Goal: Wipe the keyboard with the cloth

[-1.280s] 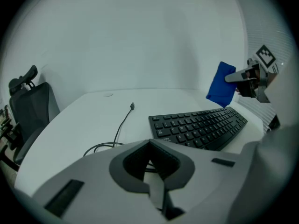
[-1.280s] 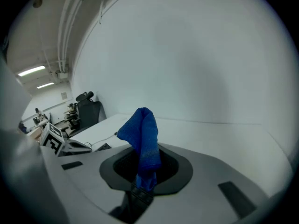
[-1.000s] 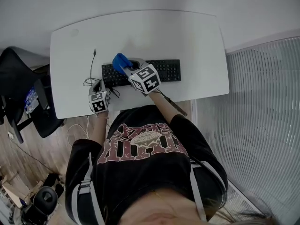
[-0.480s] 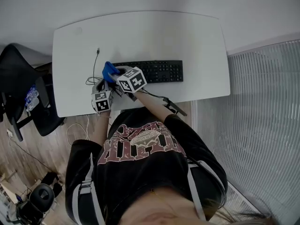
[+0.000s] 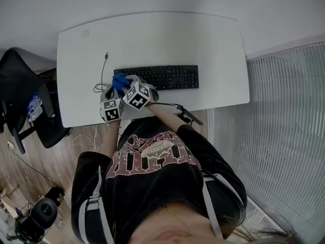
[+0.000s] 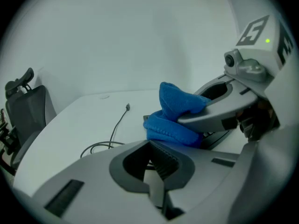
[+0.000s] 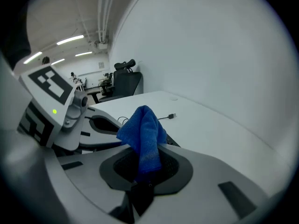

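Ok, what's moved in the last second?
The right gripper, closed on the blue cloth, slid left along the keyboard to its left end and slightly toward the person, ending beside the left gripper. Nothing was grasped or released. The left gripper, the keyboard and the loose cable stayed put.
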{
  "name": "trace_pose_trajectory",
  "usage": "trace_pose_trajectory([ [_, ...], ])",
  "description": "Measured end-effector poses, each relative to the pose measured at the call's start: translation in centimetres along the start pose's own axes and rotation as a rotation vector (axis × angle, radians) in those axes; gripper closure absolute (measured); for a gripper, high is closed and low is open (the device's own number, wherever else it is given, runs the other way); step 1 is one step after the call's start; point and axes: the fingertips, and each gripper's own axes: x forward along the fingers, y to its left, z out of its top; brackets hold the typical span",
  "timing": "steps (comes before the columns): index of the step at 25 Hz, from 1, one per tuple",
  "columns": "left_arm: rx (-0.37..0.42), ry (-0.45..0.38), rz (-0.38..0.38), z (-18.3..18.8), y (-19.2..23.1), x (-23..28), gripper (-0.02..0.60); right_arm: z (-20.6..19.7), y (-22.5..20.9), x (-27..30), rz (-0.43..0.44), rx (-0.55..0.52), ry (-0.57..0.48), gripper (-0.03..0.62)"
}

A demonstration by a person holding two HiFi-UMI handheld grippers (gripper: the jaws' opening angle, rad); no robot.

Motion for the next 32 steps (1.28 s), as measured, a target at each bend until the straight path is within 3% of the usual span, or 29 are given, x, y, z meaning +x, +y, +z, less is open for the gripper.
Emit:
trace_pose_trajectory([
  [7,0.013,0.010,0.001,0.1,-0.1,0.0,0.549,-0.8,0.1,0.0,-0.036,-0.123,0.024,0.530],
  [32,0.020,0.005,0.007,-0.1,0.2,0.1,0.549,-4.5,-3.8,-4.0,-0.079,-0.060,0.045,0.530],
])
